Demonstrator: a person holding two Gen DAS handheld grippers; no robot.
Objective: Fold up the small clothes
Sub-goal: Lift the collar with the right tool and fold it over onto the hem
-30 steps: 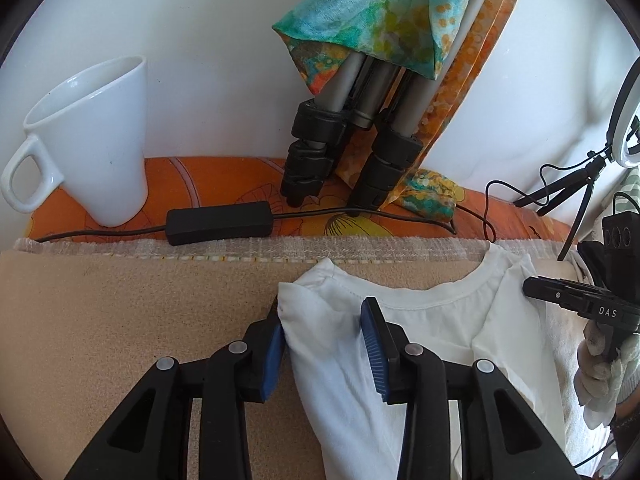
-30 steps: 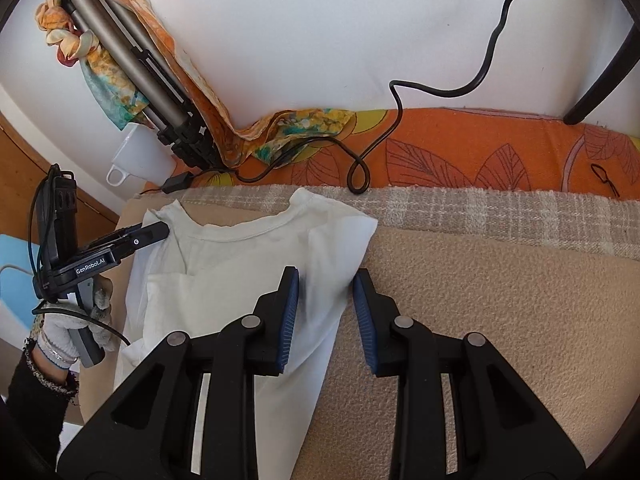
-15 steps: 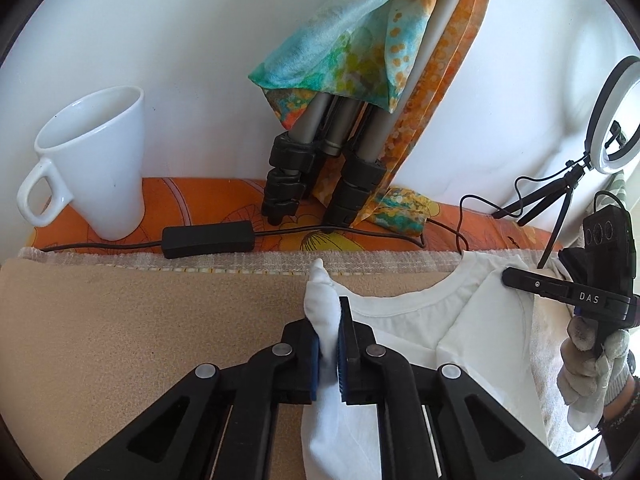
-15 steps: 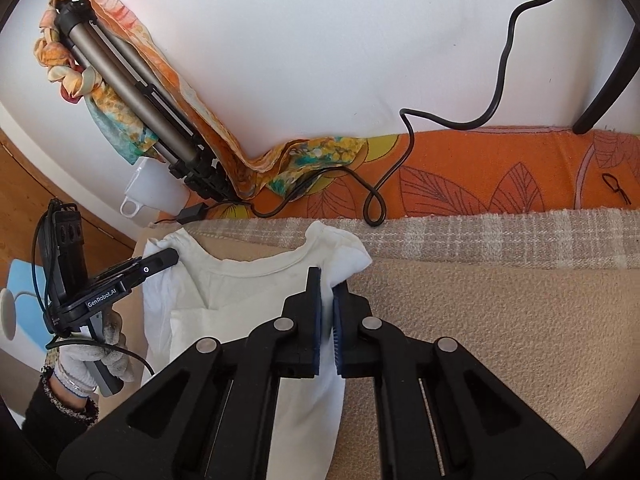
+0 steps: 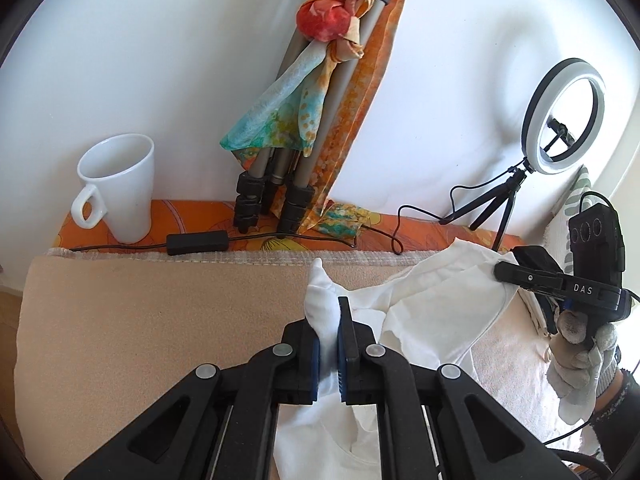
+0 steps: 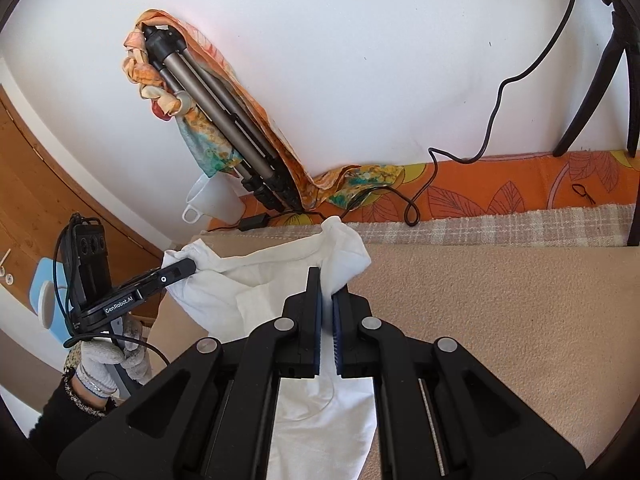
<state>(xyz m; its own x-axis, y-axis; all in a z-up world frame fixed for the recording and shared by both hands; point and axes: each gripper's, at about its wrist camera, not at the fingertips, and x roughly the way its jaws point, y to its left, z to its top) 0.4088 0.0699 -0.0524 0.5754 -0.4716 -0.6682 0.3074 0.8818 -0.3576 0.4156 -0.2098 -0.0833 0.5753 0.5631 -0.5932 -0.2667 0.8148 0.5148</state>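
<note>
Both top corners of the white T-shirt [image 5: 436, 320], flat on the beige blanket [image 5: 140, 320] a second ago with the claws still spread around them, are now pinched and lifted — the collar edge sags between two raised peaks. Nearest the lens, the left gripper [image 5: 329, 344] is closed tight on one shoulder, a tuft of cloth poking up past its blue pads; the right gripper [image 6: 327, 320] is clamped the same way on the other shoulder (its own camera shows fabric squeezed between nearly touching jaws). The shirt's lower half trails toward the near edge of the blanket, its neckline hanging just short of the far edge. With both corners secured, the likely next step is carrying them toward the hem for a fold — slack in the middle could bunch. Beyond, along the blanket's far edge on the orange cloth, stand a white mug [image 5: 116, 188], a scarf-wrapped tripod [image 5: 288, 160] and a ring light [image 5: 564, 112].
</note>
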